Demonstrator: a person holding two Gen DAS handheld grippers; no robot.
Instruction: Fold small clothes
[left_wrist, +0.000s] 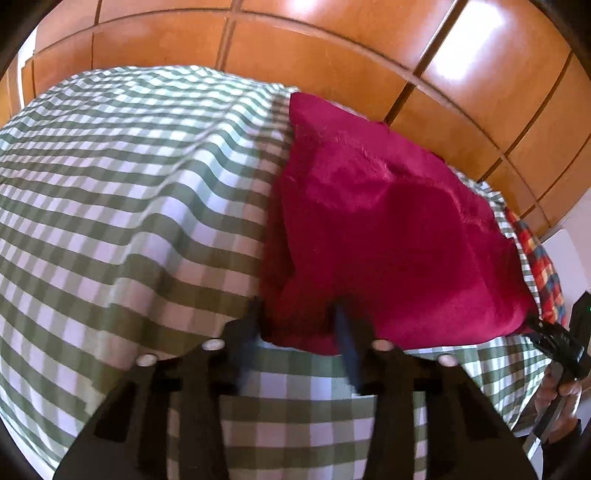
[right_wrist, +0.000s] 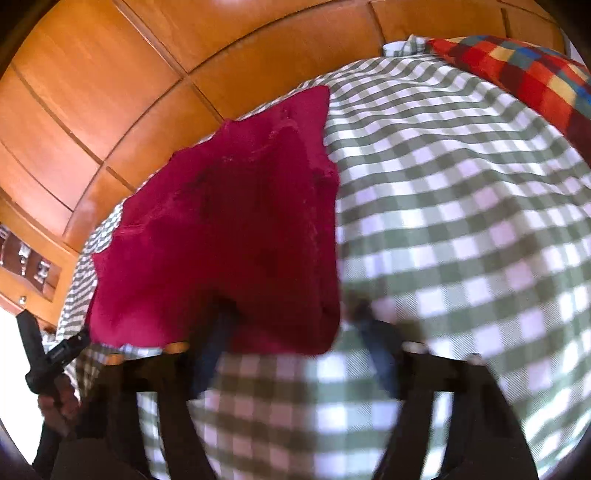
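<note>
1. A crimson fleece garment is shown lying on a bed covered by a green-and-white checked sheet; in the left wrist view it is seen from the centre out toward 3 o'clock, its near hem at the tool's fingertips.
2. The same garment is seen in the right wrist view left of centre, toward 9 o'clock, with its layers doubled over and its near edge at the fingertips.
3. The left tool is held at 6 o'clock; its fingers are parted on either side of the garment's near corner. Whether cloth is pinched cannot be told, the tips being blurred.
4. The right tool is likewise parted, the left finger under the garment's hem, the right finger on the checked sheet just beside it. A grip cannot be told through the blur.
5. A hand on a black handle is seen at 8 o'clock in the right wrist view.
6. A multicoloured checked cushion is seen at 1 o'clock, well apart from the garment.
7. Orange wooden panelling is seen beyond the bed at 12 o'clock.
</note>
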